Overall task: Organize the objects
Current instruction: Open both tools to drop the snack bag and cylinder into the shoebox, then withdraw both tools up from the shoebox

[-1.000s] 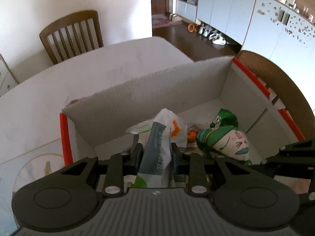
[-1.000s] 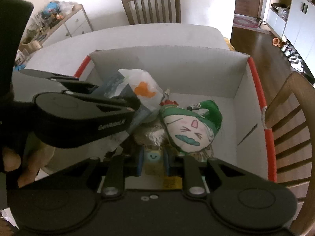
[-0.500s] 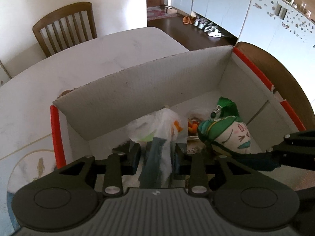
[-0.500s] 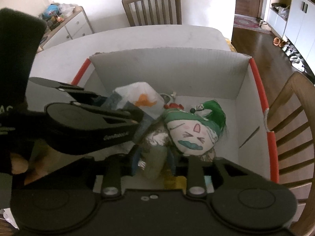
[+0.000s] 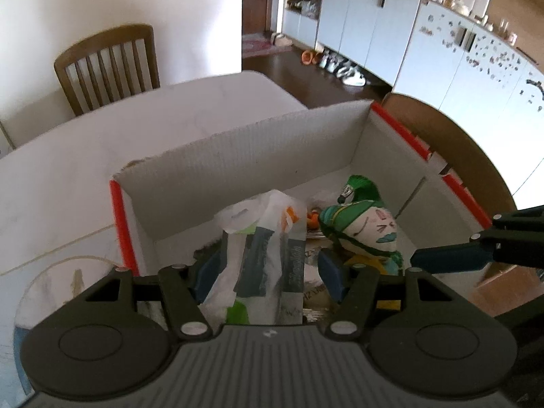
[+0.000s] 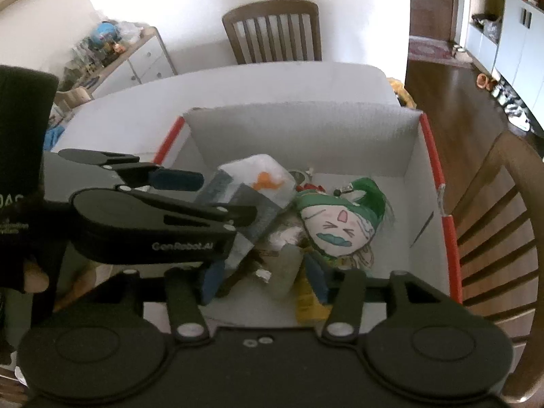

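Crinkled white-and-grey plastic snack bag (image 5: pixel 261 248) stands propped in the red-edged white cardboard box (image 5: pixel 244 149) on the bench, left gripper (image 5: pixel 268 272) and right gripper (image 6: pixel 265 278) jaws just opening off their loads; unsupported, it could topple onto the green-capped cloth doll (image 6: pixel 340 224).

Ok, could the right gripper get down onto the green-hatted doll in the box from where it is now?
Probably yes. The doll lies face up, uncovered, just ahead and right of the right gripper, whose jaws have just been opening. The left gripper and the plastic bag sit further left, off that path.
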Demonstrator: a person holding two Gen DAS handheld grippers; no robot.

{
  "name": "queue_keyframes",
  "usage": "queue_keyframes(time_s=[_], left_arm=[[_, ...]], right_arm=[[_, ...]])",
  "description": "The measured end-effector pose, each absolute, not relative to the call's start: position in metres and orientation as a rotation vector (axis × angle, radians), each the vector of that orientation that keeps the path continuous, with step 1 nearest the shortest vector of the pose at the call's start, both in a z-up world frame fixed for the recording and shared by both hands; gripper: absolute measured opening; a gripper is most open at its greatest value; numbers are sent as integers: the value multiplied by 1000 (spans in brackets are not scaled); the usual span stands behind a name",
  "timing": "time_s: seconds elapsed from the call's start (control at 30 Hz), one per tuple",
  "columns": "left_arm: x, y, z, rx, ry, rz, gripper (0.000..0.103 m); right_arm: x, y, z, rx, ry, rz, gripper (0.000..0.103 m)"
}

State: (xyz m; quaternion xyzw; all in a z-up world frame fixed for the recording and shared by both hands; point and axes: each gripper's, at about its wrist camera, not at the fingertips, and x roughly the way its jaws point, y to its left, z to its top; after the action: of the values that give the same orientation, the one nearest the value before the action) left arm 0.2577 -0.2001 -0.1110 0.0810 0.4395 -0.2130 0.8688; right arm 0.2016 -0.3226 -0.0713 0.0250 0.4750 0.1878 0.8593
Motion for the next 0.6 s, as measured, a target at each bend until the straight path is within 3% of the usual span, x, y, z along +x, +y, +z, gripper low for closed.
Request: queue_keyframes(time_s=[0.1, 0.23, 0.37, 0.6], left_arm=[[248, -191, -99, 154, 885, -461, 64], [233, -179, -83, 133, 843, -480, 64], [219, -163, -69, 114, 796, -493, 73], [203, -139, -55, 90, 752, -491, 74]], right_arm=[[188, -324, -61, 62, 961, 398, 62], [170, -325, -49, 61, 897, 391, 63], [157, -326, -37, 89, 840, 361, 65], [144, -315, -29, 97, 758, 313, 77]])
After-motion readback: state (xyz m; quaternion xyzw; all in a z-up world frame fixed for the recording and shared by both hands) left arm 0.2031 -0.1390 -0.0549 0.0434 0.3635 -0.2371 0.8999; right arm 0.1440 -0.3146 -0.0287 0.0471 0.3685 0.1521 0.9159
